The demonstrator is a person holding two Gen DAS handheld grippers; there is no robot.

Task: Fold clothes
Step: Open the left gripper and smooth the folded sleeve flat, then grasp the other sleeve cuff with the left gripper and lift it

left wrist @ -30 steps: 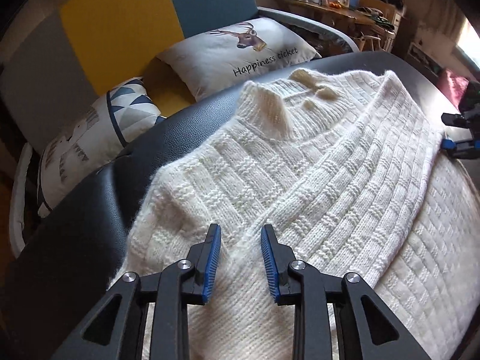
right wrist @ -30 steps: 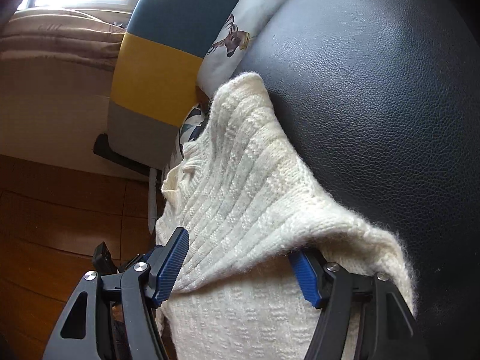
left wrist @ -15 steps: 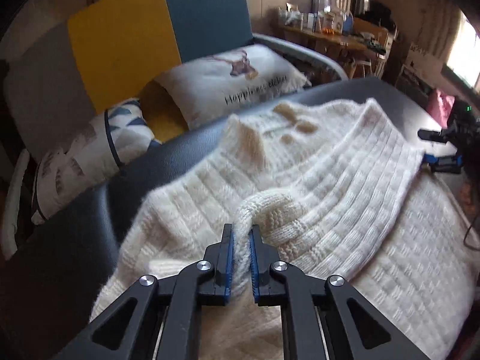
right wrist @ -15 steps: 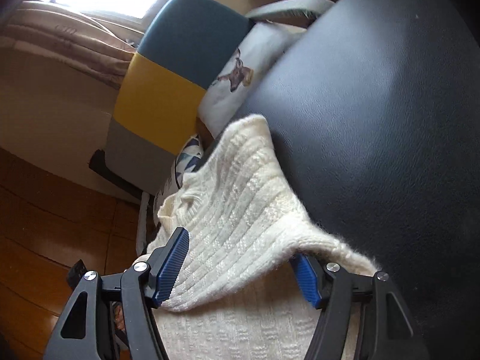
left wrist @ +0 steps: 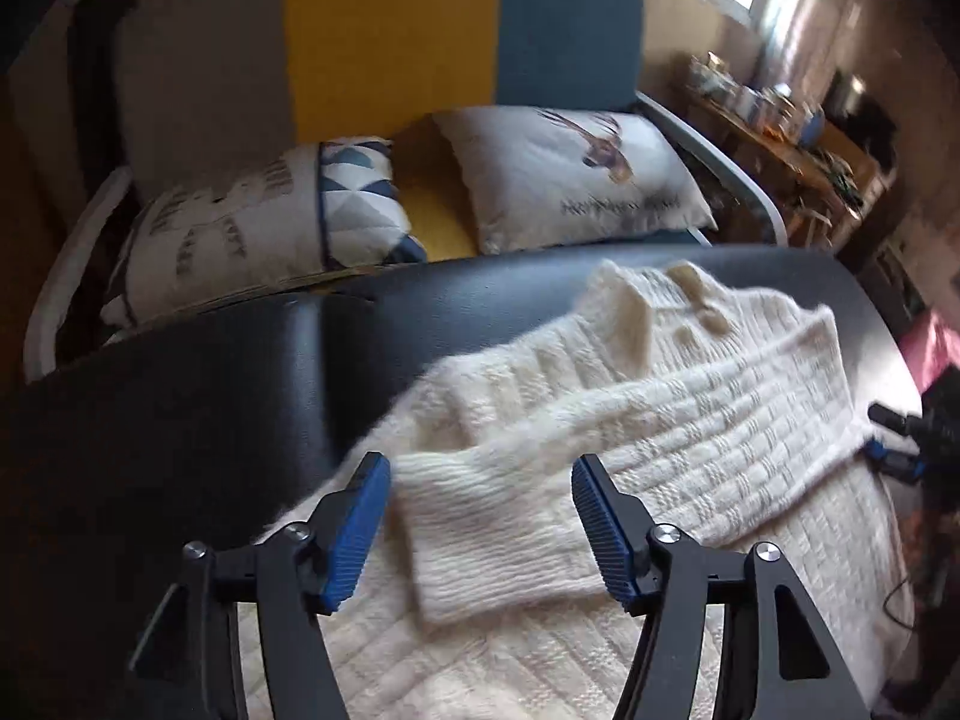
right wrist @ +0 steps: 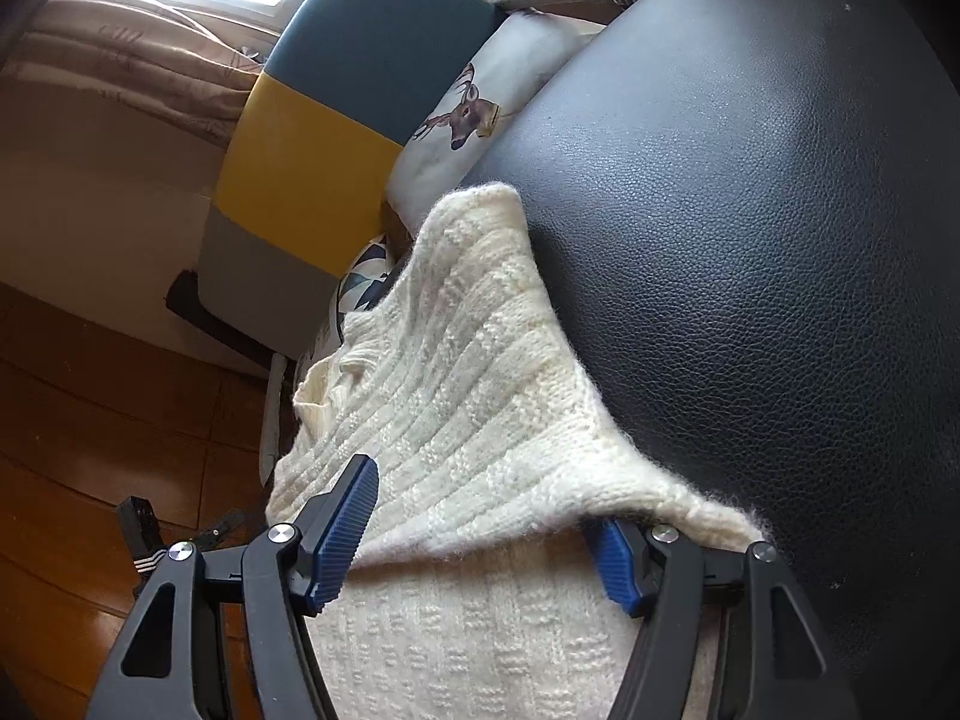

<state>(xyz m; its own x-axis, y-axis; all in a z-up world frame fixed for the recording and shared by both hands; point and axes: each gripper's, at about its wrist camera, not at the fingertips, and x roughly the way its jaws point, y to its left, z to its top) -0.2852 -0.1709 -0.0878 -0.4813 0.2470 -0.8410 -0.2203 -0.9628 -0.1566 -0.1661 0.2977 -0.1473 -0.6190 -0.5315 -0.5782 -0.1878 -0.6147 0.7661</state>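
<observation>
A cream knit sweater (left wrist: 708, 420) lies on a black leather top (left wrist: 180, 420), collar toward the sofa. One sleeve is folded across the body, and its ribbed cuff (left wrist: 492, 540) rests between the fingers of my left gripper (left wrist: 480, 531). The jaws are opening and their blue pads stand clear of the cuff. In the right wrist view my right gripper (right wrist: 486, 531) stands open at the sweater's (right wrist: 456, 396) side edge. A fold of knit drapes over its right finger and the left pad sits beside the fold. The right gripper (left wrist: 894, 462) also shows at the left view's far right.
A sofa (left wrist: 390, 30) in grey, yellow and blue stands behind the black top, with a deer pillow (left wrist: 570, 180) and a patterned pillow (left wrist: 252, 222). A cluttered wooden table (left wrist: 780, 120) stands at the back right. Wooden floor (right wrist: 90, 420) lies beyond the top's edge.
My left gripper shut on a pinch of the sleeve, carried it over the sweater's body while rolling, then opened and left the cuff lying there. The right gripper has barely moved.
</observation>
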